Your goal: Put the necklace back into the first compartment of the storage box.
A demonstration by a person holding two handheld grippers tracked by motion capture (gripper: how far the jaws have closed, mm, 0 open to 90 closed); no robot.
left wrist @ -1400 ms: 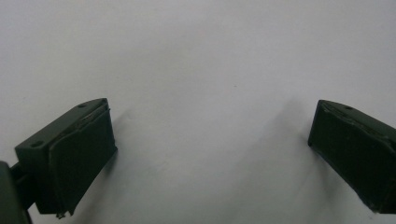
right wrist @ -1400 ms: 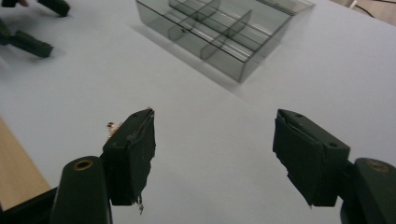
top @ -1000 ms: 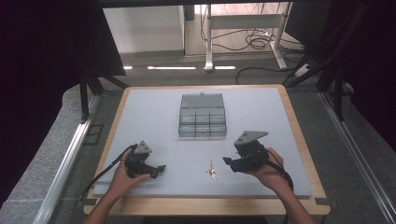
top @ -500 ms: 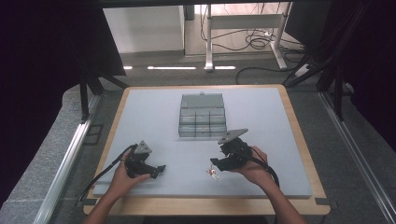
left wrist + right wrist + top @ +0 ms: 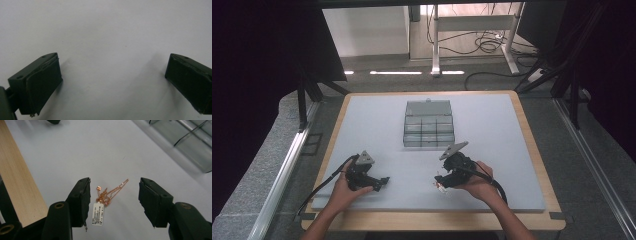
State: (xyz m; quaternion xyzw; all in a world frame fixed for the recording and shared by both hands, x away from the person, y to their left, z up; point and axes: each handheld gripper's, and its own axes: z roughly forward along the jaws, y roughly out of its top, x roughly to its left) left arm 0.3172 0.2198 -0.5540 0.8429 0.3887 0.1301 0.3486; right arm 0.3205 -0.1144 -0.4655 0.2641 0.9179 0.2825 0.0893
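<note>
**Ana:** Two grippers are in the high view, each one in a hand of the person. The left gripper [image 5: 382, 181] rests low on the pale grey mat [image 5: 377, 125], near its front edge. The right gripper [image 5: 440, 184] is on the other side, also near the front, and its tips point down to a small rose-gold necklace [image 5: 439, 187] lying on the mat. Behind them, in the middle of the mat, stands a clear compartment box [image 5: 429, 125] with the lid up, well apart from both grippers.

**Ben:** And the left gripper view?

**Ana:** Its jaws stand wide apart, and between them I see only bare mat [image 5: 110, 37]. It holds nothing.

**Ben:** What about the right gripper view?

**Ana:** There the necklace [image 5: 110, 193] lies bunched on the mat [image 5: 100, 150] between the two jaws, with a small white tag [image 5: 97, 213] touching it, closer to the jaw on the picture's left. The right gripper [image 5: 113, 202] has just been closing its jaws, but they are about half open and the pads do not touch the chain. The wooden table edge [image 5: 17, 182] runs along the left side of this view, and a corner of the clear box [image 5: 190, 142] is at the upper right.
</note>
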